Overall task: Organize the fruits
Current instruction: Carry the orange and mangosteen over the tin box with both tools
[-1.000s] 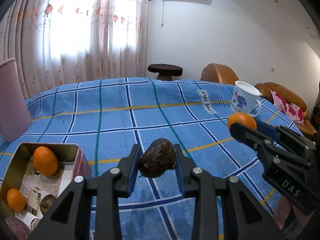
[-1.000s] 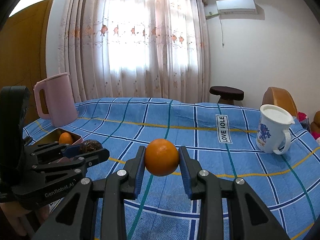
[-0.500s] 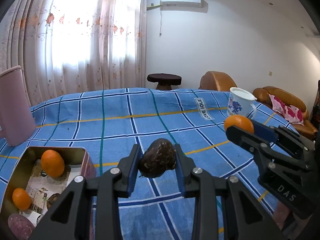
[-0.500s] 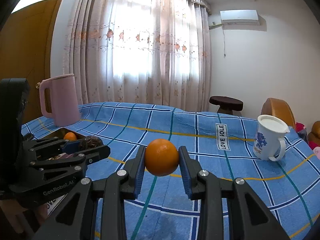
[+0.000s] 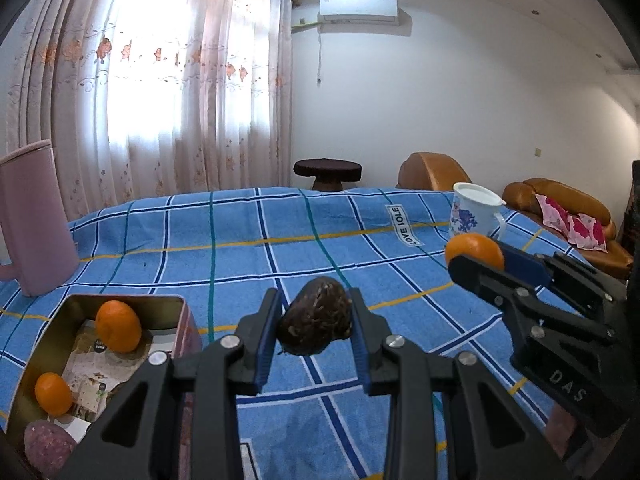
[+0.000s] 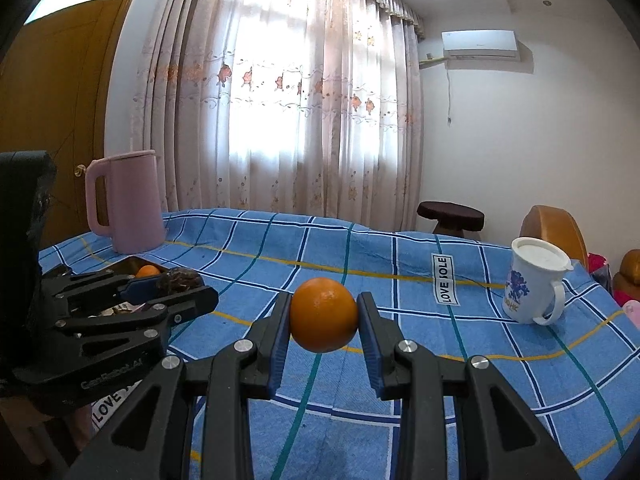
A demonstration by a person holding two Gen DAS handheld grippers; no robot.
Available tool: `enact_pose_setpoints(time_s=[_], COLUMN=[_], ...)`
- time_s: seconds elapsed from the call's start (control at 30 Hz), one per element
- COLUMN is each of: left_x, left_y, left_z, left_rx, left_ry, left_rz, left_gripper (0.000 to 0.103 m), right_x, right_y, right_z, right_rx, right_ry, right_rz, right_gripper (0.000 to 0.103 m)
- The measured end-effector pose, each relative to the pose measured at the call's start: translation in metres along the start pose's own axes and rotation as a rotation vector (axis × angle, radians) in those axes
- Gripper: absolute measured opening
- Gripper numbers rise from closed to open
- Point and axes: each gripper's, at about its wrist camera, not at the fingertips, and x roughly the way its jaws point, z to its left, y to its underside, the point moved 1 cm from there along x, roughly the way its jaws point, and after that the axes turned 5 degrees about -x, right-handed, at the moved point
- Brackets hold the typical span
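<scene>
My left gripper (image 5: 314, 324) is shut on a dark brown wrinkled fruit (image 5: 316, 322), held above the blue checked cloth. My right gripper (image 6: 323, 316) is shut on an orange (image 6: 323, 314); it also shows at the right of the left wrist view (image 5: 474, 250). An open metal tin (image 5: 60, 332) sits at lower left with two oranges (image 5: 118, 326) (image 5: 53, 394) and a purple fruit (image 5: 46, 442) inside. In the right wrist view the left gripper (image 6: 180, 286) is at left with the dark fruit (image 6: 179, 280), over the tin (image 6: 132, 266).
A pink jug (image 5: 30, 220) (image 6: 128, 200) stands at the far left of the table. A white mug with blue flowers (image 5: 474, 210) (image 6: 534, 286) stands at the right. A brown sofa (image 5: 560, 216) and a dark stool (image 5: 327, 172) are behind the table.
Both grippers have risen and tilted up a little while keeping their fruits. The tin now sits more to the right in the left wrist view.
</scene>
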Motion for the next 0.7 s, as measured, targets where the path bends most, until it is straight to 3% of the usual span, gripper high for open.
enact_pose_setpoints(time_s=[0.4, 0.7], left_x=[-0.022, -0.052], left_y=[0.008, 0.007], left_z=[0.03, 0.074], left_rx=[-0.042, -0.071], left_ry=[0.002, -0.067], left_rz=[0.026, 0.035], left_gripper=[0.034, 0.034], right_x=[0.015, 0.02], right_y=[-0.005, -0.027], right_z=[0.034, 0.092], right_rx=[0.024, -0.026], right_ry=[-0.122, -0.252], right_rz=[0.053, 0.045], right_gripper=[0.034, 0.034])
